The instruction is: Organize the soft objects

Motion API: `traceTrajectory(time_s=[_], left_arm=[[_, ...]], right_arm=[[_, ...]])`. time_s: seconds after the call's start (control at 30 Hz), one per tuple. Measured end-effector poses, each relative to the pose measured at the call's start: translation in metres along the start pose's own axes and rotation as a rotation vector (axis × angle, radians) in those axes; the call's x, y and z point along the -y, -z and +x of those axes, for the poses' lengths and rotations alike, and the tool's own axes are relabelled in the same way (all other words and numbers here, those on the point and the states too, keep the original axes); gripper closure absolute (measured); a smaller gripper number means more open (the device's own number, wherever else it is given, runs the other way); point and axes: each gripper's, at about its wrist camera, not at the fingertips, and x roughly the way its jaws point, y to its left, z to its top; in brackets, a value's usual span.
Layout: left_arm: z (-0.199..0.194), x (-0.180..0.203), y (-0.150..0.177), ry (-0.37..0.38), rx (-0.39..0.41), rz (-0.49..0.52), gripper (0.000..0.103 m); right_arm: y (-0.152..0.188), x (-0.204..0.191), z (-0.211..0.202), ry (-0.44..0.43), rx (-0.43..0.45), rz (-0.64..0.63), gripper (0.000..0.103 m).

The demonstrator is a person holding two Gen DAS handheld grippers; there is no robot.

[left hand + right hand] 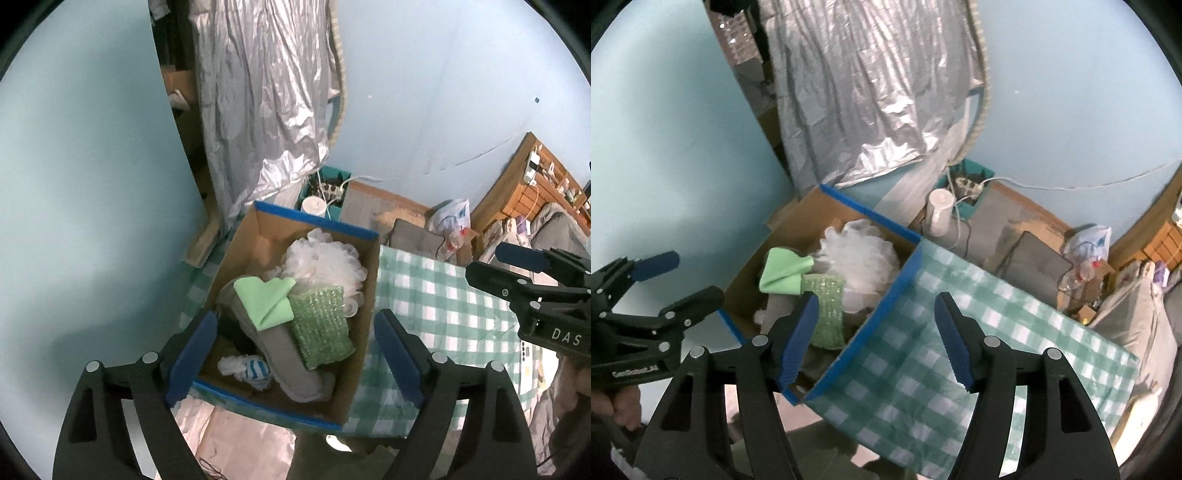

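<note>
Both grippers are held open and empty above the box (364, 280).
The left gripper (295, 354) is spread wide; the right gripper (875, 339) is spread less; cloth (264, 299), sponge (321, 328) and loofah (325, 262) are seen inside.

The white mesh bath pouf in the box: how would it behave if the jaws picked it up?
The white mesh bath pouf looks airy, so probably very light. Its ruffled netting should squash between the jaws and spring back. Loose loops may snag on the sparkly green sponge lying against it.

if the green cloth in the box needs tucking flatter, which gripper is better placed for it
Left, probably. The left gripper hangs open directly over the cardboard box, framing the green cloth. The right gripper straddles the box's edge, mostly over the checkered tablecloth.
</note>
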Motion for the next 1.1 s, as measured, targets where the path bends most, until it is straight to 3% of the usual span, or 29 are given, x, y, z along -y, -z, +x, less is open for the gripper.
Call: traceTrajectory(time_s=[0.3, 0.4, 1.1], left_arm=[[-0.015, 0.023, 0.003, -0.029, 0.004, 0.041, 0.014], [-0.019, 0.029, 0.004, -0.036, 0.007, 0.042, 0.008], [-0.026, 0.069, 0.006, -0.027, -0.010, 0.064, 0.008]], right_arm=[[0.007, 0.020, -0.025, 0.009, 0.028, 0.045, 0.039], [0.011, 0.027, -0.030, 0.012, 0.033, 0.056, 0.039], [0.029, 0.054, -0.046, 0.014, 0.029, 0.089, 0.039]])
